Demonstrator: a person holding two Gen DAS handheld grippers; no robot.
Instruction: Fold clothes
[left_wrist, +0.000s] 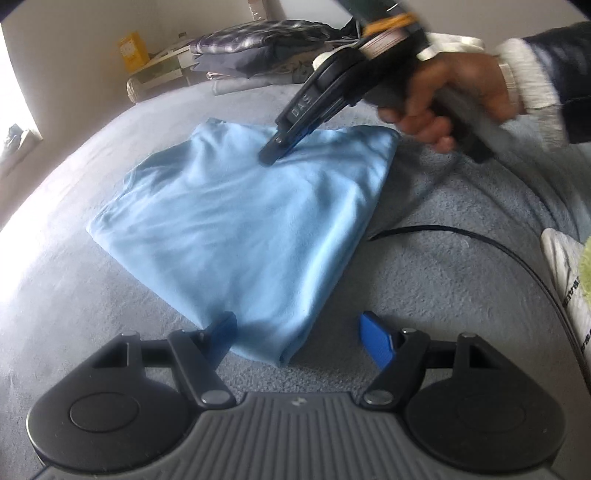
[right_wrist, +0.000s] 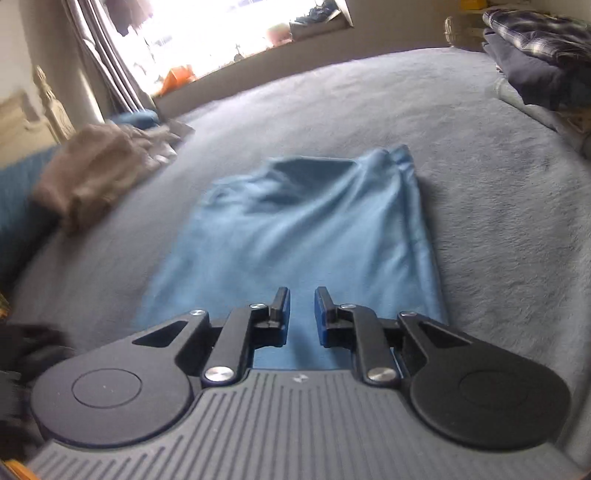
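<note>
Two grippers: you hold one in each hand, both over a light blue garment (left_wrist: 240, 221) folded on a grey blanket (left_wrist: 92, 302).
Garment: it lies flat in a rough rectangle, several layers thick at the corner nearest your left gripper; shallow wrinkles run across its top.
Left gripper (left_wrist: 301, 338): your jaws stand wide apart. The near corner of the garment sits between the blue pads (left_wrist: 376, 343), with one pad against its left edge and the other clear of the cloth on the blanket side. Nothing is clamped.
Right gripper (right_wrist: 302, 308): your jaws are nearly together with a narrow gap left between them, and no cloth sits in that gap. In the left wrist view the tips (left_wrist: 275, 147) press down on, or hover just above, the far part of the garment; contact cannot be confirmed.
Right hand (left_wrist: 443, 99): wrapped round the gripper handle, with a dark sleeve and pale cuff behind it.
Cable (left_wrist: 517, 258): a black lead runs over the blanket, right of the garment as the left wrist camera sees it.
Stack (left_wrist: 258, 48): folded clothes, plaid on top, well beyond the garment near the wall.
Brown heap (right_wrist: 92, 166): loose clothing left of the garment in the right wrist view, well apart from it.
Window (right_wrist: 229, 29): bright, beyond the garment's far end; detail there is washed out.
</note>
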